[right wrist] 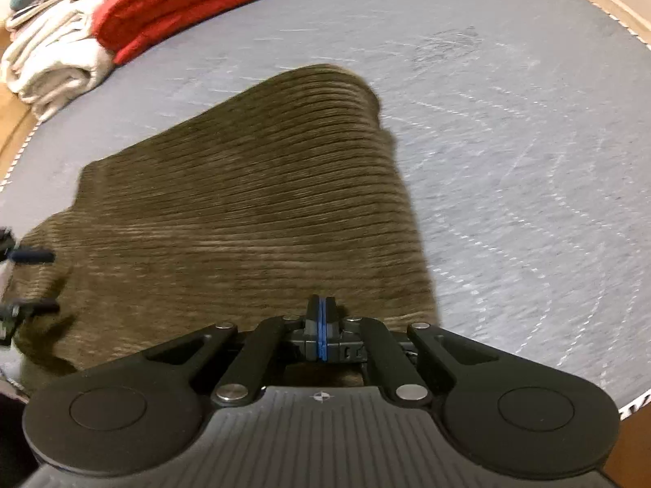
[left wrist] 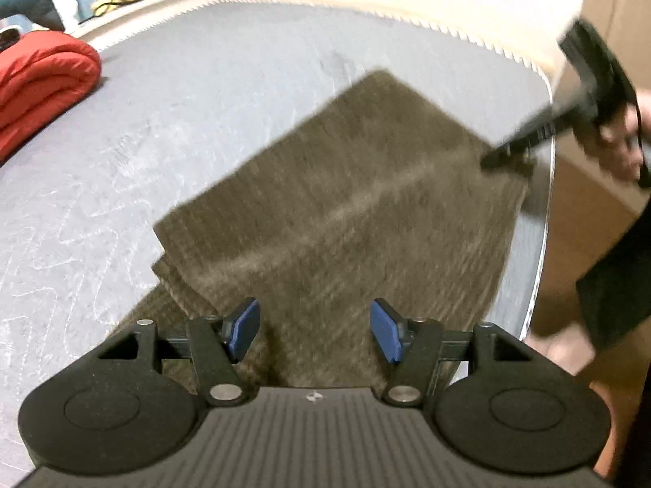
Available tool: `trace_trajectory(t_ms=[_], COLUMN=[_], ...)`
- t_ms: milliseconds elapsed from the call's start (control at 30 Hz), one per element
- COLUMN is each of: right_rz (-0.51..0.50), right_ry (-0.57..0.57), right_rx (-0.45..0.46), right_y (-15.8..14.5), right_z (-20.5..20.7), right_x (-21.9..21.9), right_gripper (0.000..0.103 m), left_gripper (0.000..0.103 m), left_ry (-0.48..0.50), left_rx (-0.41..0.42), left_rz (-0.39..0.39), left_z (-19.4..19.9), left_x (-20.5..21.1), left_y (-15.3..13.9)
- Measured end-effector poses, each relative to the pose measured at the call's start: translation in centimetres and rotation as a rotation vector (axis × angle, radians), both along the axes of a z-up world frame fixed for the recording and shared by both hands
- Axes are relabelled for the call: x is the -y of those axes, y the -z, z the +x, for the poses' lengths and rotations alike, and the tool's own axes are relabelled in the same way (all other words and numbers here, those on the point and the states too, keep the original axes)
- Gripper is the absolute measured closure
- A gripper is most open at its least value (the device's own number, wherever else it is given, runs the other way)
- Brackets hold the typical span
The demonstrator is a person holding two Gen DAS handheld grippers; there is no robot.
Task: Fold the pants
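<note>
Those olive corduroy pants [right wrist: 244, 211] look thick and floppy but grippy thanks to the ribbing, so I'd guess they stay where you drop them, and pinching both layers at an edge or corner is probably the best hold. They're lying already folded over into a chunky rectangle on the grey round worktop [right wrist: 508, 142], near its edge. The left gripper [left wrist: 315, 335] hangs over the cloth with jaws released and nothing between them, and the right gripper [right wrist: 321, 317] has its jaws clenched completely, apparently on nothing.

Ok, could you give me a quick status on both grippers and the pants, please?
Left gripper open, above pants. Right gripper shut, nothing visibly held. Pants partly folded on grey mat; nothing blocking.
</note>
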State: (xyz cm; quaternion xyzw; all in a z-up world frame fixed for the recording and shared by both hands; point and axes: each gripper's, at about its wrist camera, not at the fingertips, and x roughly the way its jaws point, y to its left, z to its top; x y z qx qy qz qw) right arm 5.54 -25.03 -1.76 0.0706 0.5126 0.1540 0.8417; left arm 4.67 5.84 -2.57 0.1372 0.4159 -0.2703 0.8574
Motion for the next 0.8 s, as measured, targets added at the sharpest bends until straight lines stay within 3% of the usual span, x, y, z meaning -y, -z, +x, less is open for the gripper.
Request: trace_trajectory(t_ms=[100,167,200,233,300,433,500,633,733,800], right_rz=[0.014,0.011,0.006,0.0,0.006,0.051,0.046,0.088,0.065,-0.016], right_ry=[0.046,0.079,0.101,0.125,0.144,0.185,0.188,0.245,0.188,0.031], right_rx=[0.049,0.112,0.133,0.136,0.089,-0.096,-0.076,-0.057,0.051,0.213], right_y=[-0.8,-1.7,-2.1,-2.1,-1.1,2.5,2.8,1.2,-1.2,-4.3], right_z=[-0.2,-0.2,-0.2,-0.1,0.6,1.3,1.1,0.6,-0.8,-2.6], right_x=[0.5,1.3,1.8,2.2,3.1,3.8,3.7,3.6,2.0,-1.5], right_gripper=[0.099,0.069,0.038,0.023,0.024,0.027,0.033,0.072,0.078,0.079], left_gripper=[0.037,0.037,0.037,0.037,0.037,0.036,0.031,0.024,0.023,0.017], left_ry=[-0.003,0.004,0.006,0.007,0.002,-0.031,-0.06,-0.167,-0.237,-0.244], left_rx=[0.013,0.02,0.02,0.021,0.022,0.034,0.034,0.023,-0.005,-0.042], left_rz=[0.005,0.023,0.026,0.028,0.026,0.0,-0.039,-0.213,-0.385,-0.491], left_z=[0.1,0.0,0.0,0.0,0.2,0.5,0.8,2.0,3.0,3.5], left_x=[0.7,1.2,1.3,1.4,1.4,1.1,0.9,0.3,-0.1,-0.1], left_y=[-0.4,-0.3,-0.2,-0.1,-0.1,-0.4,-0.8,-2.3,-3.8,-4.6])
